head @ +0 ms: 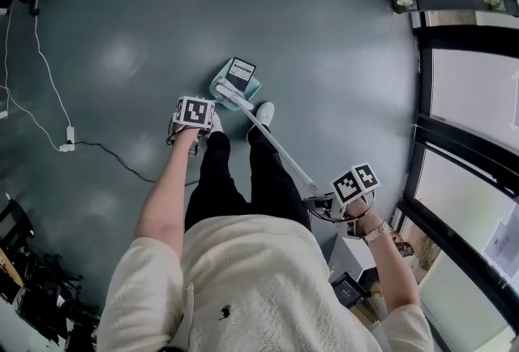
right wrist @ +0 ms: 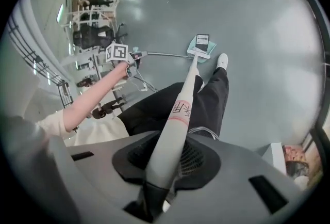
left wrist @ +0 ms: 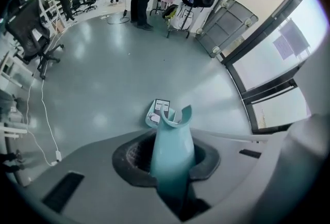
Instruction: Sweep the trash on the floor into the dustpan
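— What stage is she at, would you say?

— Near the end, I'd guess. The dustpan (head: 225, 86) sits on the floor (head: 324, 50) just ahead of her shoe (head: 263, 113), and the one piece of trash (head: 240, 71) I can see, a flat dark packet with a white label, lies in the pan or right on its lip. I can't tell which from here.

— And the broom?

— The broom (head: 280, 149) has its white head touching the mouth of the pan. The right gripper (head: 336, 202) has its jaws clamped on the top of the pole. The left gripper (head: 193, 118) is closed tight around the teal handle of the dustpan.

— So what's next?

— Probably one short push of the head away from her feet, into the pan. The left side has to keep the lip pressed flat to the floor, or the packet may slide under it.

— Which way does it all point?

— The pole's long axis slants down from her right hip, across her legs, to the pan. The pan's mouth faces back toward her feet, and its handle rises steeply up to her left side.
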Demonstrator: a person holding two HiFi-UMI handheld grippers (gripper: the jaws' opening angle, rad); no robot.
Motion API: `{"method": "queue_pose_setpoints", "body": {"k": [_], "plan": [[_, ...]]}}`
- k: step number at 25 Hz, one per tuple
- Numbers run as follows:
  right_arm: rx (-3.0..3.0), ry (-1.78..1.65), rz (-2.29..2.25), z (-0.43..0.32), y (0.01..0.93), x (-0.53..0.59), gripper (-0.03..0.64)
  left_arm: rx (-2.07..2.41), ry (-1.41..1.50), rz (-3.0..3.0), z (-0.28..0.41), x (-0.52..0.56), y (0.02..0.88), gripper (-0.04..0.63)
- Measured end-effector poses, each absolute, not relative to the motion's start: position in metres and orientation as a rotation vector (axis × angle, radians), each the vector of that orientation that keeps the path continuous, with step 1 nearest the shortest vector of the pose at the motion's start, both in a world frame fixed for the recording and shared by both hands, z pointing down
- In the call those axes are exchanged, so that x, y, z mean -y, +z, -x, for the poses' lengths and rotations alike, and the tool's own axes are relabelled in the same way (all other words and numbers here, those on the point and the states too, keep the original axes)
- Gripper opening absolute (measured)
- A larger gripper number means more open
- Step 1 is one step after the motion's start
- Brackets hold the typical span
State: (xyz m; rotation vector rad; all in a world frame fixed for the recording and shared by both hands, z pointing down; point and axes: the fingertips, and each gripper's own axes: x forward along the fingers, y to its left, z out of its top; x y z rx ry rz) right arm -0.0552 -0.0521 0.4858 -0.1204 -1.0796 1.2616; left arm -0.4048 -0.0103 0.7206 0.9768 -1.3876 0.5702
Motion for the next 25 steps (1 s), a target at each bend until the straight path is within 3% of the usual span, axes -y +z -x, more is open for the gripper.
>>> {"method": "queue_pose_setpoints", "body": {"k": [12,25], "plan": [[1.178,1.009,-0.022,0.105,0.559,0.082,0.087,1.367,0.637,-1.013,0.412,-0.017,0.718,0.092],[1.078,0.992,0.092,0.096,0.572,-0.018,0.086,1.369,0.646,-1.024,0.419,-0.01,0.72,0.093]]}}
